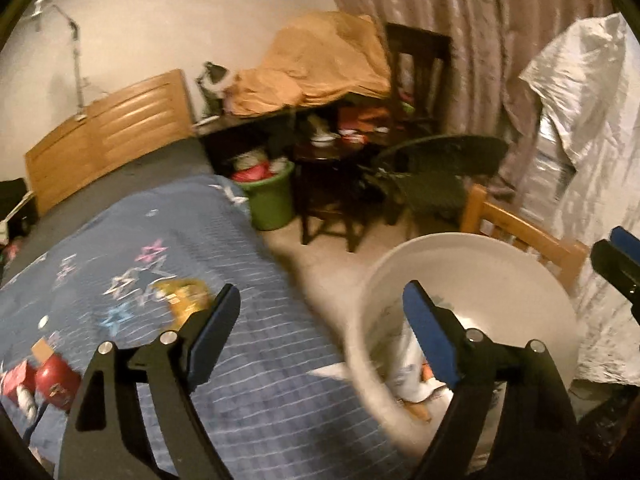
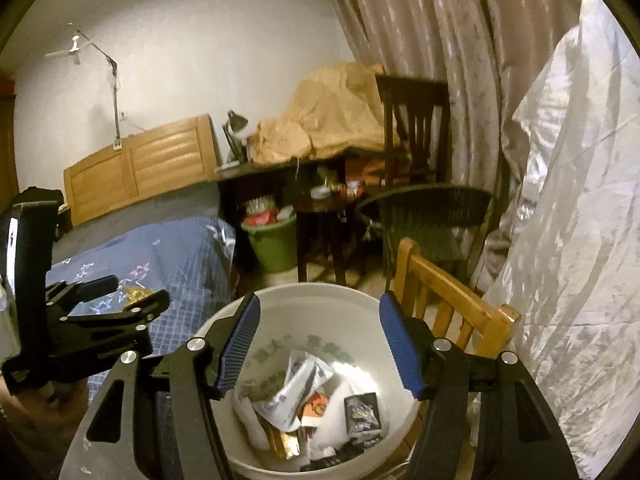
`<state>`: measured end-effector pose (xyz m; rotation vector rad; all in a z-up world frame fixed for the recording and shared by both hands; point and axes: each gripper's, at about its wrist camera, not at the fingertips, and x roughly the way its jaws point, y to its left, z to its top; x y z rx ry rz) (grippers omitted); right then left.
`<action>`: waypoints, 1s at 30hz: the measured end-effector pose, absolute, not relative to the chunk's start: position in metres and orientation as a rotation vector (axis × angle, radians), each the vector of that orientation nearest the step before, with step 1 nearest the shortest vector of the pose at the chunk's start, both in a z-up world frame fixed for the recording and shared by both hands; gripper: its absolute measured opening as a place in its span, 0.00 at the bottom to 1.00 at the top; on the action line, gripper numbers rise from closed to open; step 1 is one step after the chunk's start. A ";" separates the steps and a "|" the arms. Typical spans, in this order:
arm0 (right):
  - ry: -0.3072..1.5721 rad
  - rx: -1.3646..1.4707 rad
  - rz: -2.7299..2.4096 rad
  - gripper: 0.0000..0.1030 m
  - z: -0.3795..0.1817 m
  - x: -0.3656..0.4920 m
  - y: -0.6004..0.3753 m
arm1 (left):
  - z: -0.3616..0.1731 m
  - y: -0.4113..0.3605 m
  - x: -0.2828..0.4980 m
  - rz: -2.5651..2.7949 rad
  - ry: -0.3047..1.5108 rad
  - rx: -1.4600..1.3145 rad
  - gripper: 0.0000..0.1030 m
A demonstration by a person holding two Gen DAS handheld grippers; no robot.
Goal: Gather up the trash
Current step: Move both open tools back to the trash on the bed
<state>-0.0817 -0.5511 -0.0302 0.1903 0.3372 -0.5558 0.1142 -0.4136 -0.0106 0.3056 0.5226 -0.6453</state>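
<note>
My right gripper (image 2: pixel 318 344) is held over the white bucket (image 2: pixel 320 294), jaws spread wide and empty; directly below and ahead of it, wrappers and a small dark box (image 2: pixel 363 414) lie at the bucket's bottom. My left gripper (image 1: pixel 320 320) is also wide open and empty. A yellow wrapper (image 1: pixel 184 296) lies on the blue quilt (image 1: pixel 240 380) just beyond its left finger, the bucket beneath its right finger.

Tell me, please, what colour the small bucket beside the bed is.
Green bucket, clearest in the right wrist view.
</note>
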 end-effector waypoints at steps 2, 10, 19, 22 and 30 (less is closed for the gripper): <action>0.308 0.170 -0.557 0.75 -0.032 -0.083 -0.536 | -0.009 -0.394 0.114 -0.606 0.508 0.293 0.80; 0.293 0.151 -0.536 0.92 -0.044 -0.072 -0.479 | -0.004 -0.302 0.112 -0.464 0.475 0.248 0.87; 0.353 0.230 -0.388 0.95 -0.055 -0.047 -0.423 | 0.003 -0.196 0.108 -0.297 0.478 0.191 0.89; 0.378 0.250 -0.318 0.95 -0.060 -0.035 -0.400 | 0.005 -0.161 0.105 -0.236 0.481 0.165 0.89; 0.515 0.310 -0.109 0.95 -0.084 0.009 -0.325 | 0.001 -0.058 0.097 -0.043 0.505 0.063 0.90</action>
